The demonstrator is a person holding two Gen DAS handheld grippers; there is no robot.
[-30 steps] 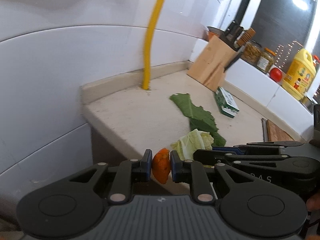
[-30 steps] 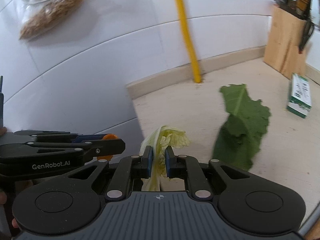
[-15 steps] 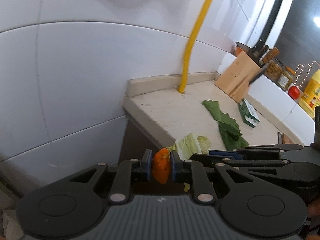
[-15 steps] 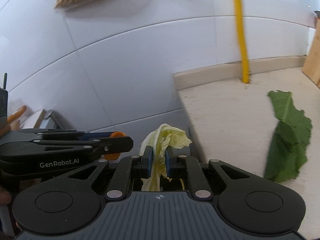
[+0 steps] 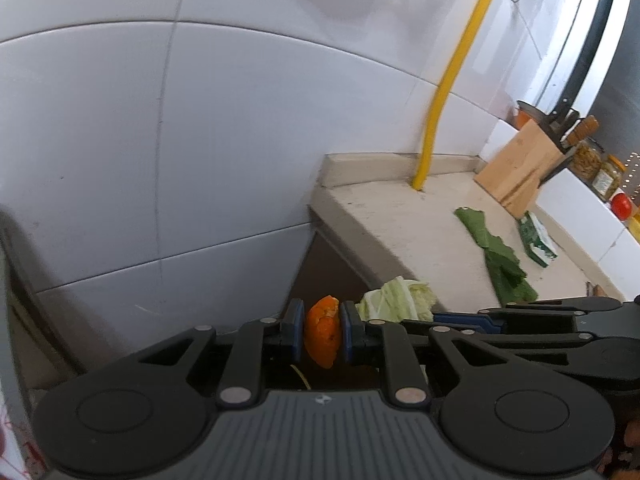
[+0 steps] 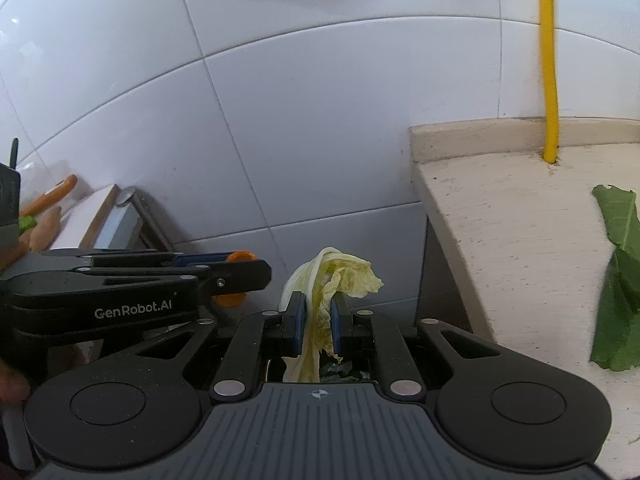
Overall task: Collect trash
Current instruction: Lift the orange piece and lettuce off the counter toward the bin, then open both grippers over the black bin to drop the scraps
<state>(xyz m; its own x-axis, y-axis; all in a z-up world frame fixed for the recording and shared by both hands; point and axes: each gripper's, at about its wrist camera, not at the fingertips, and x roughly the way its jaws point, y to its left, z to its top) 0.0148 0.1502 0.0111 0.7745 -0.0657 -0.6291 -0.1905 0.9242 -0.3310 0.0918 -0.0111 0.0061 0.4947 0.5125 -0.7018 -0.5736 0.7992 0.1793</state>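
Observation:
My left gripper [image 5: 322,334] is shut on an orange peel [image 5: 322,336], held off the left end of the beige counter [image 5: 404,232]. My right gripper [image 6: 318,322] is shut on a pale cabbage leaf [image 6: 332,280], which also shows in the left wrist view [image 5: 396,300]. The two grippers are side by side over the gap beside the counter; the left one shows in the right wrist view [image 6: 240,276]. A dark green leaf [image 5: 496,256] lies flat on the counter and also shows in the right wrist view [image 6: 618,288].
A white tiled wall [image 5: 200,140] stands ahead. A yellow pipe [image 5: 448,92] rises from the counter's back. A knife block [image 5: 520,168], a green-white carton [image 5: 538,236], jars and a tomato [image 5: 621,205] stand farther right. A low shelf with carrots [image 6: 52,196] is at the left.
Both grippers have moved left off the counter's end with their loads still held. The counter and green leaf have shifted right in both views.

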